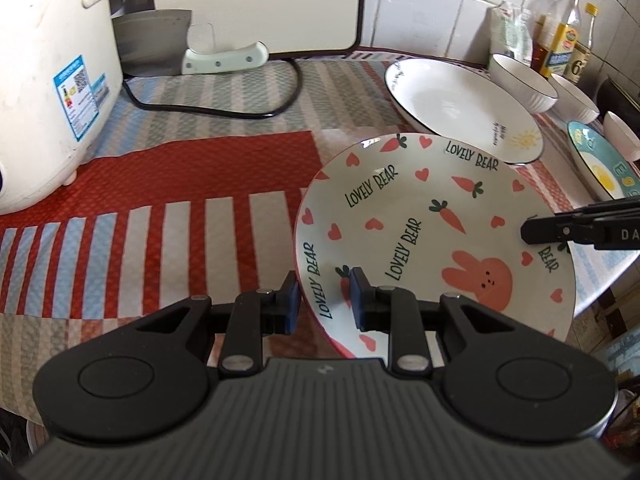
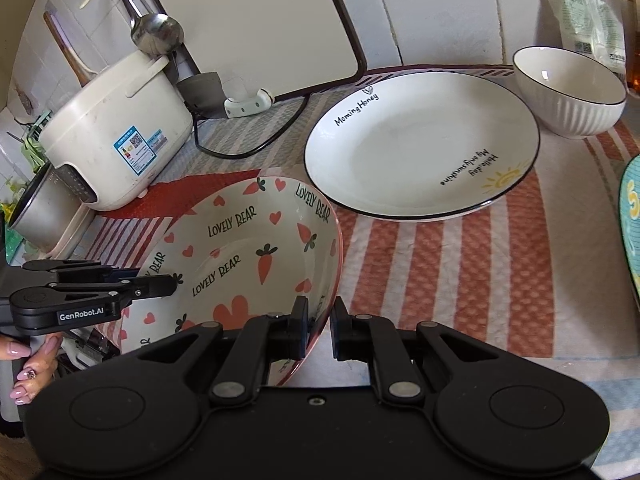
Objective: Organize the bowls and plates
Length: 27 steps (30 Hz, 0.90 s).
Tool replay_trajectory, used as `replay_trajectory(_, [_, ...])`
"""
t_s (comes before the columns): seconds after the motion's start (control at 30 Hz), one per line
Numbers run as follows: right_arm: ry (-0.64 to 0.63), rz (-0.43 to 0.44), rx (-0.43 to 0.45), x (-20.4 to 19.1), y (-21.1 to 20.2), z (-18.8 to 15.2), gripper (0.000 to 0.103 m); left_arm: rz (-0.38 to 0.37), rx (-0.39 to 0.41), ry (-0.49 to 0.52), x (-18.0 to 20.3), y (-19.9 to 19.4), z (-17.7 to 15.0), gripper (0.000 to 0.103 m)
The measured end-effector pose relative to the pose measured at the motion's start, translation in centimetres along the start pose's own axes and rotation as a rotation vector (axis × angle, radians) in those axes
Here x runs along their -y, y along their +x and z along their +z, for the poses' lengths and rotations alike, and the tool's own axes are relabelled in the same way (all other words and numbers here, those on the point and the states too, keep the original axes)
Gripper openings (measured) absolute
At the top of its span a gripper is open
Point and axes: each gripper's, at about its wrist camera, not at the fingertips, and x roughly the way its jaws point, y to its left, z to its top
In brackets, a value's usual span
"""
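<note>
Rice cooker (image 1: pixel 52 80) stands at the far left of the counter on a striped cloth (image 1: pixel 180 184), its black cord (image 1: pixel 224 110) trailing toward a cleaver (image 1: pixel 176 46) leaned against the wall.

Right of these, the carrot-and-rabbit plate (image 1: pixel 420 216), printed "LOVELY BEAR", is tilted up off the cloth and held at two opposite edges. The left gripper (image 1: pixel 324 300) reaches forward from below the camera with its fingers level; the plate's near-left rim sits between the two blue pads (image 1: pixel 291 304), one under the rim and one on the printed face, so the jaws are clamped on the plate. In the right wrist view that same gripper comes in from the left edge, with a hand (image 2: pixel 30 364) with painted nails wrapped round its handle.

The right gripper (image 2: pixel 320 328) grips the opposite rim the same way, its pads closed on the pink edge of the plate (image 2: pixel 248 248), one inside and one outside. In the left wrist view its black fingers enter sideways from the right edge.

Behind the held plate lies a large white plate (image 2: pixel 420 148) with a black rim and a small sun, flat on the cloth. Further right stands a white ribbed bowl (image 2: pixel 568 92), then a second white bowl (image 1: pixel 576 98), and a teal plate (image 1: pixel 596 160) at the right edge. Oil bottles (image 1: pixel 564 36) stand against the tiles.
</note>
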Motion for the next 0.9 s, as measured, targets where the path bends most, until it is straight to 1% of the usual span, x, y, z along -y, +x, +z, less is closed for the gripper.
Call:
replay_trajectory(0.13, [-0.011, -0.029, -0.005, 0.4, -0.1, -0.2, 0.016, -0.007, -0.023, 0.013, 0.8, 0.4, -0.2, 0.024])
replay_trajectory(0.23, [-0.044, -0.041, 0.010, 0.4, -0.1, -0.6, 0.017, 0.011, -0.012, 0.019, 1.2, 0.3, -0.3, 0.024])
replay_trajectory(0.43, [-0.104, -0.066, 0.034, -0.1, -0.1, -1.0, 0.020, 0.017, -0.015, 0.009, 1.1, 0.4, -0.3, 0.025])
replay_trajectory(0.47, [-0.114, -0.071, 0.039, -0.2, 0.0, -1.0, 0.021, 0.020, -0.013, 0.018, 1.3, 0.4, -0.3, 0.025])
replay_trajectory(0.53, [-0.139, -0.081, 0.050, -0.6, 0.1, -1.2, 0.023, 0.034, -0.008, 0.038, 1.7, 0.4, -0.5, 0.031])
replay_trajectory(0.57, [-0.152, -0.092, 0.060, -0.7, 0.1, -1.3, 0.035, 0.044, -0.007, 0.057, 2.0, 0.4, -0.6, 0.041])
replay_trajectory(0.6, [-0.159, -0.105, 0.072, -0.7, 0.0, -1.3, 0.044, 0.053, -0.002, 0.078, 2.3, 0.4, -0.8, 0.049])
replay_trajectory(0.63, [-0.161, -0.114, 0.089, -0.8, -0.2, -1.4, 0.059, 0.061, 0.011, 0.092, 2.4, 0.3, -0.9, 0.053])
replay_trajectory(0.67, [-0.158, -0.114, 0.107, -0.6, -0.5, -1.4, 0.063, 0.064, 0.021, 0.100, 2.4, 0.1, -1.0, 0.059])
replay_trajectory(0.7, [-0.151, -0.104, 0.122, -0.4, -1.0, -1.4, 0.063, 0.062, 0.030, 0.099, 2.3, -0.1, -1.1, 0.062])
replay_trajectory(0.8, [-0.125, -0.058, 0.142, 0.6, -2.6, -1.0, 0.063, 0.050, 0.060, 0.070, 1.3, -0.9, -1.1, 0.063])
replay_trajectory(0.9, [-0.124, -0.070, 0.162, 1.2, -4.3, -0.7, 0.063, 0.048, 0.102, 0.049, 0.5, -2.3, -0.8, 0.064])
